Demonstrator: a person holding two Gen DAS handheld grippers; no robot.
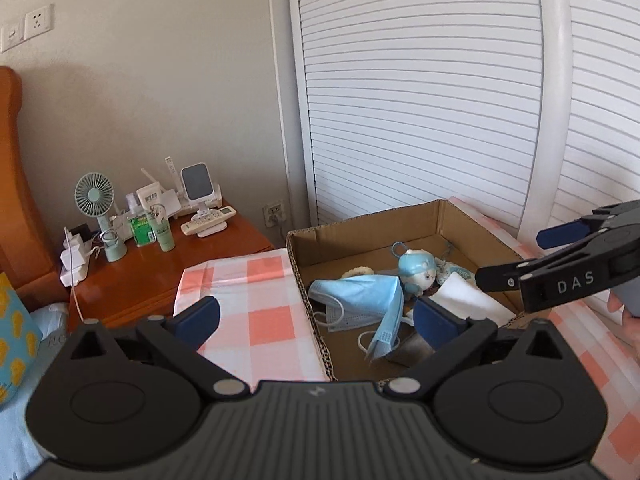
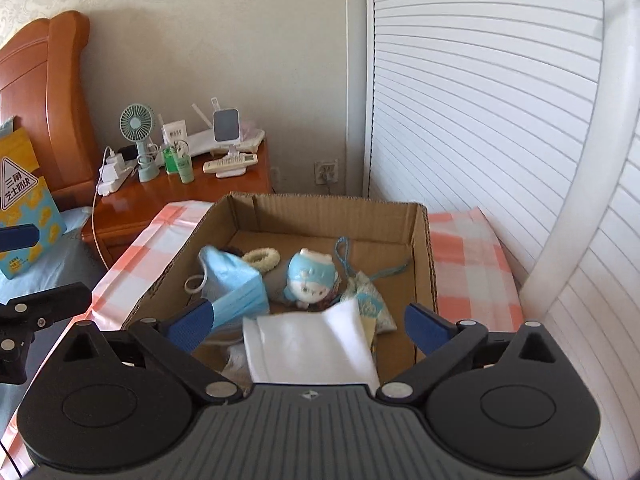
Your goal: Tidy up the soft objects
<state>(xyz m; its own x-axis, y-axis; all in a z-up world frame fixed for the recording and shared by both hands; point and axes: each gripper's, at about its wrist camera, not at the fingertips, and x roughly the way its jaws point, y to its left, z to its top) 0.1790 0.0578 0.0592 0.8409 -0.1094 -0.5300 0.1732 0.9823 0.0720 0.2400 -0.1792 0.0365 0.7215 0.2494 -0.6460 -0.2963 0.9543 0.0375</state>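
Observation:
An open cardboard box (image 1: 304, 292) (image 2: 424, 264) stands on a pink-and-white checked cloth (image 1: 256, 300). In it lie blue face masks (image 1: 360, 296) (image 2: 236, 284), a small blue-hooded plush doll (image 1: 416, 272) (image 2: 310, 282), a folded white cloth (image 1: 468, 300) (image 2: 316, 348), a cream hair scrunchie (image 2: 262, 259) and a patterned pouch (image 2: 370, 300). My left gripper (image 1: 316, 320) is open and empty above the box's left wall. My right gripper (image 2: 308, 322) is open and empty over the box's near end, above the white cloth; it also shows in the left wrist view (image 1: 516, 256).
A wooden nightstand (image 1: 192, 256) (image 2: 192, 196) to the left holds a small fan (image 1: 94, 196), bottles, remotes and chargers. White louvred wardrobe doors (image 1: 420, 100) stand behind the box. An orange headboard (image 2: 44, 92) and a blue-yellow package (image 2: 24, 216) are at far left.

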